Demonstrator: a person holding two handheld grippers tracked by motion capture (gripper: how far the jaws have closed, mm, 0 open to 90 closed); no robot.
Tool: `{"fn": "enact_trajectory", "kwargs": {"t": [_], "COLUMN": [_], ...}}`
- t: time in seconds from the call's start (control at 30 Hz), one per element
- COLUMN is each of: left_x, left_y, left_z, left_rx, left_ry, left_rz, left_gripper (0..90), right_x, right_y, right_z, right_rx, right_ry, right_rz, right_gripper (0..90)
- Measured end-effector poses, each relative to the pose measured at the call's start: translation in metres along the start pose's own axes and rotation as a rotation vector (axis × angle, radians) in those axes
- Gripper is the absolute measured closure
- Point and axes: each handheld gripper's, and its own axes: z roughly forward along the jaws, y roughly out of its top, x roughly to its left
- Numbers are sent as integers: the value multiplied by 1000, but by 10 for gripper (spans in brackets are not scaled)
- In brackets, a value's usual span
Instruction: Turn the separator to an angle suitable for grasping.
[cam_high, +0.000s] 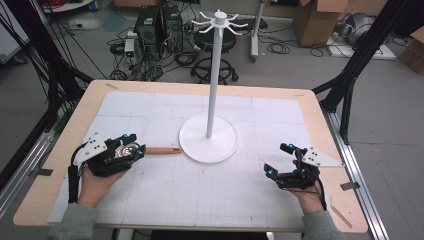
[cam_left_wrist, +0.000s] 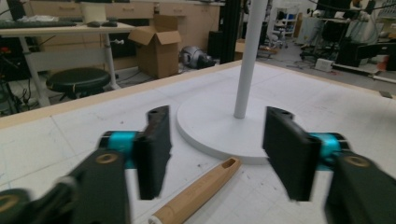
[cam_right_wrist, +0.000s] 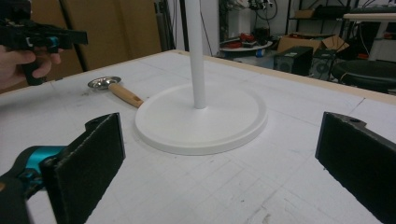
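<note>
In the high view, the left gripper (cam_high: 131, 150) hovered over the metal bowl end of a wooden-handled spoon (cam_high: 162, 150) that lay flat on the white gridded mat of the desk (cam_high: 60, 150). The spoon's handle pointed toward the round base of a white hook stand (cam_high: 209, 137), and its tip was just beside that base. The stand rose upright from the middle of the desk, with a ring of bare hooks at its top. The right gripper (cam_high: 280, 160) was held low over the mat, well apart from the spoon, on the other side of the stand.

In the left gripper view, the left gripper (cam_left_wrist: 215, 149) had its jaws partly open with nothing pressed between the pads. The spoon handle (cam_left_wrist: 198, 191), with a hanging hole at its end, lay on the mat below the gap, and the pads did not touch it. The stand's base (cam_left_wrist: 205, 126) sat just past the handle's tip.

In the right gripper view, the right gripper (cam_right_wrist: 219, 163) stood wide open and empty, aimed at the stand's base (cam_right_wrist: 201, 122). Beyond it the spoon (cam_right_wrist: 114, 90) lay with its shallow metal bowl facing up and holding nothing. The left gripper (cam_right_wrist: 42, 38) was held in a hand above the far end of the spoon.
</note>
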Motion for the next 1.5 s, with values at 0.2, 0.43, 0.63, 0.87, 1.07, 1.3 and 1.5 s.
{"fn": "enact_trajectory", "kwargs": {"t": [0.2,0.43,0.63,0.87,1.07,1.3,1.5], "left_x": [3,4,11,22,29,32,33], "left_y": [-2,2,-3,-6,-2,-10,-15], "left_z": [3,11,18,29,38,49,53], "left_rx": [42,99,149,198,227,292,330], "left_ry": [51,55,75,103,99,97,98], "left_rz": [21,71,46,27,25,19,14], "left_gripper": [797,897,898,899,899,899,899], "right_x": [2,1,2,2,2,2,2], "right_y": [-1,-1,-2,-3,-4,-5,-5], "right_z": [-1,-2,-2,-2,-3,-6,-9], "right_rx": [10,7,13,15,18,18,18], "right_ry": [2,4,3,2,4,-3,-7], "right_rz": [1,3,1,-3,2,8,1], "right_gripper": [6,6,6,6,6,6,6]}}
